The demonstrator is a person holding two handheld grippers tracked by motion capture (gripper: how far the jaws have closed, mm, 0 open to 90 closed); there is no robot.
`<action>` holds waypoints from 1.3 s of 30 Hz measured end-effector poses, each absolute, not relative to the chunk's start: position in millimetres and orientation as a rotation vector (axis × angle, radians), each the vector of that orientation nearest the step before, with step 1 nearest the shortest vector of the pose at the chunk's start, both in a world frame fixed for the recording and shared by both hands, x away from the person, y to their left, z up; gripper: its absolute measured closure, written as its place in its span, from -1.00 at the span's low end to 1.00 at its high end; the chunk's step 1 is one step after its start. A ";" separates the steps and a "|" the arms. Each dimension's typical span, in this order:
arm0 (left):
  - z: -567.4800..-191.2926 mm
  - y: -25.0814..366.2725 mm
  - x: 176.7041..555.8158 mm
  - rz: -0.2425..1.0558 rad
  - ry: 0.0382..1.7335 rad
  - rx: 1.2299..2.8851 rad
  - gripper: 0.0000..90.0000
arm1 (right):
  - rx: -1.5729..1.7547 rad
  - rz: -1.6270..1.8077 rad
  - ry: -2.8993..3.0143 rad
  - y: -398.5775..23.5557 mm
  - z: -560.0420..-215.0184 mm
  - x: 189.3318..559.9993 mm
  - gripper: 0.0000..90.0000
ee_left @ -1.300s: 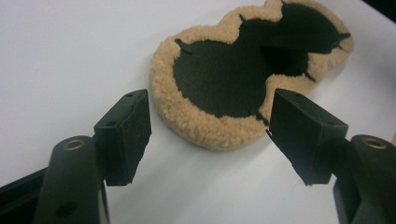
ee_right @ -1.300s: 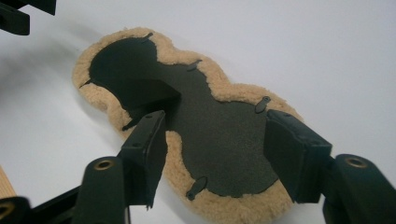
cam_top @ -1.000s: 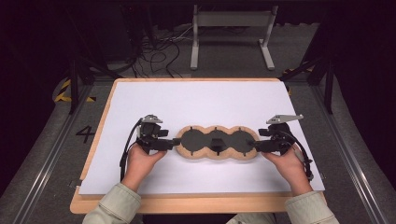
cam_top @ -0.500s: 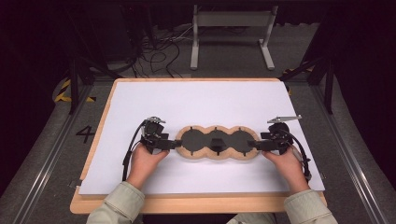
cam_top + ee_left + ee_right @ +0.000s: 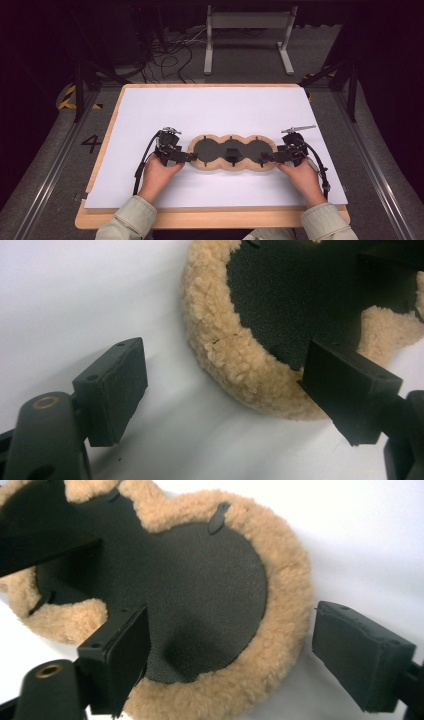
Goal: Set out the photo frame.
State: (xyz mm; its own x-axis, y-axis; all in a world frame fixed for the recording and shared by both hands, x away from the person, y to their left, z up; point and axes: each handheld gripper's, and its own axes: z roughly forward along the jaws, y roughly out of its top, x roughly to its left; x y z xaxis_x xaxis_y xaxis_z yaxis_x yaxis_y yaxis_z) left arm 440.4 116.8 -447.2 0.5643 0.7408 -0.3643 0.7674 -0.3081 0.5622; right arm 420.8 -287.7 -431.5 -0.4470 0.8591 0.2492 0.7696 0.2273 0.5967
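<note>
A long three-lobed pad [image 5: 210,150] with a tan fleece rim and black inner face lies flat on the white sheet [image 5: 220,110]. My left gripper [image 5: 191,157] is at its left end. In the left gripper view the left gripper [image 5: 225,365] is open, its jaws have just been opening, and the fleece rim [image 5: 235,365] lies between the pads untouched. My right gripper [image 5: 266,157] is at the pad's right end. In the right gripper view the right gripper [image 5: 232,630] has also just been opening and straddles the rim [image 5: 280,630] without pressing it.
The sheet covers a wooden board [image 5: 210,217] whose front edge runs just past the person's sleeves. Beyond the board stands a white metal frame [image 5: 247,30] on a dark floor with cables [image 5: 170,55]. Dark stands flank both sides.
Both hands have sunk a little toward the sheet at the pad's two ends. The pad has kept its place.
</note>
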 end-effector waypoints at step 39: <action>-448.1 101.7 434.4 -0.158 1.221 2.036 -0.47 | 1.687 0.975 2.405 -282.0 -434.6 421.6 -0.74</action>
